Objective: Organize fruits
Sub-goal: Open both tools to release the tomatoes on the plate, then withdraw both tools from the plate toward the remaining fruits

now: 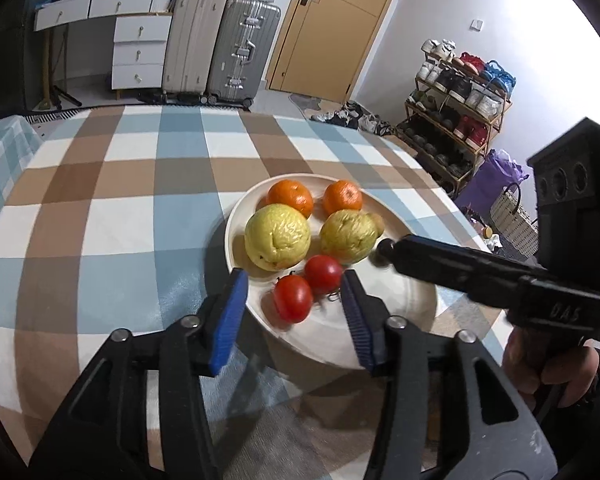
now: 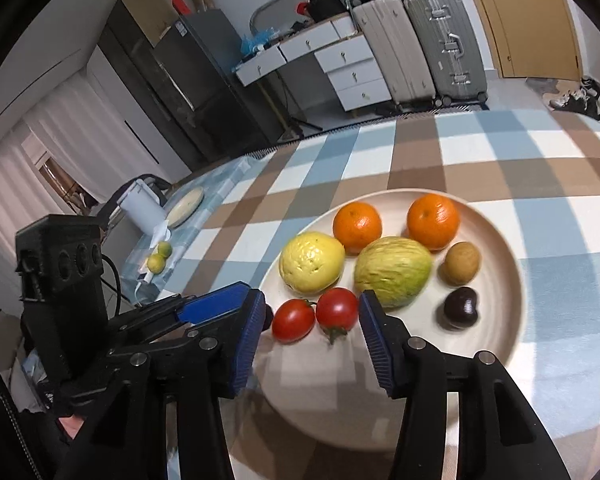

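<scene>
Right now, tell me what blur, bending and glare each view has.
Left wrist view: the right tool tip is motion-smeared, the white wall at upper right blows out, and the checked tablecloth bulges.
Right wrist view: the plate rim is softened, the room edges bend, corners go black.

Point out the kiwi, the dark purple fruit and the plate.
kiwi [image 2: 461, 263], right wrist view, middle of its brown skin.
dark purple fruit [image 2: 461, 307], right wrist view, its glossy top.
plate [image 2: 496, 360], right wrist view, bare rim.
</scene>
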### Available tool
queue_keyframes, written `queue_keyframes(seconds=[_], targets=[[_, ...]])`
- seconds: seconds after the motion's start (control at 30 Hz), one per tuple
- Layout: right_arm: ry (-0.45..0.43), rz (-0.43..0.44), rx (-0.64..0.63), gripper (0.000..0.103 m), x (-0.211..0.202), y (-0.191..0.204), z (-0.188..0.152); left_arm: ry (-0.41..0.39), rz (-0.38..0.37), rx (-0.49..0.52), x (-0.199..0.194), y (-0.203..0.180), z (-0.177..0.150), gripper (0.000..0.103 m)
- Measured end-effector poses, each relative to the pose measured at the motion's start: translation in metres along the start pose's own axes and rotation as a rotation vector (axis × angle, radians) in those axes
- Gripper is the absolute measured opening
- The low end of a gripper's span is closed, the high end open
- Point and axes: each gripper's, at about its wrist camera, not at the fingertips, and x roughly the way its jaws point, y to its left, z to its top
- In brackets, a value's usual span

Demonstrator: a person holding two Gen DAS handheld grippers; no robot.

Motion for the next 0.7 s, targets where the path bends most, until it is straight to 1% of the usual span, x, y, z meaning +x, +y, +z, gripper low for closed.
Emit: queue_keyframes(seconds=[0.07, 0.1, 0.17, 0.2, 0.27, 0.3, 0.33, 0.37, 0.43, 0.47, 0.53, 0.6, 0.63, 0.7], targets=[[-0.030, -0.003, 0.006, 0.057, -0.016, 0.001, -0.001, -0.017, 0.006, 0.004, -0.011, -0.005, 0.000, 0.060], [-0.046, -0.008, 0.007, 0.059, -0.024, 0.002, -0.002, -0.026, 0.011, 0.009, -0.017, -0.009, -0.001, 0.062], [-0.077, -0.017, 0.009, 0.070, -0.042, 0.004, -0.005, -0.042, 0.027, 0.017, -0.030, -0.016, -0.001, 0.070], [-0.093, -0.020, 0.008, 0.072, -0.050, 0.006, -0.007, -0.051, 0.032, 0.018, -0.037, -0.019, -0.002, 0.072], [-0.122, -0.022, 0.011, 0.074, -0.068, 0.010, -0.012, -0.068, 0.034, 0.022, -0.049, -0.027, -0.003, 0.079], [-0.133, -0.020, 0.011, 0.076, -0.075, 0.012, -0.014, -0.078, 0.046, 0.028, -0.057, -0.032, -0.004, 0.081], [-0.147, -0.025, 0.008, 0.080, -0.084, 0.014, -0.017, -0.087, 0.052, 0.033, -0.063, -0.036, -0.005, 0.081], [-0.162, -0.040, 0.002, 0.087, -0.092, 0.018, -0.020, -0.099, 0.059, 0.044, -0.071, -0.042, -0.006, 0.082], [-0.197, -0.072, -0.015, 0.093, -0.108, 0.025, -0.026, -0.110, 0.077, 0.058, -0.082, -0.050, -0.008, 0.085], [-0.217, -0.080, -0.026, 0.095, -0.117, 0.028, -0.029, -0.119, 0.093, 0.063, -0.090, -0.056, -0.009, 0.086], [-0.246, -0.085, -0.041, 0.099, -0.132, 0.034, -0.036, -0.133, 0.089, 0.067, -0.104, -0.064, -0.012, 0.088], [-0.259, -0.093, -0.049, 0.100, -0.144, 0.039, -0.042, -0.146, 0.097, 0.073, -0.115, -0.072, -0.015, 0.096], [-0.264, -0.093, -0.054, 0.100, -0.149, 0.042, -0.045, -0.162, 0.105, 0.077, -0.124, -0.077, -0.017, 0.102], [-0.283, -0.094, -0.062, 0.101, -0.161, 0.049, -0.052, -0.189, 0.106, 0.086, -0.139, -0.086, -0.021, 0.102]])
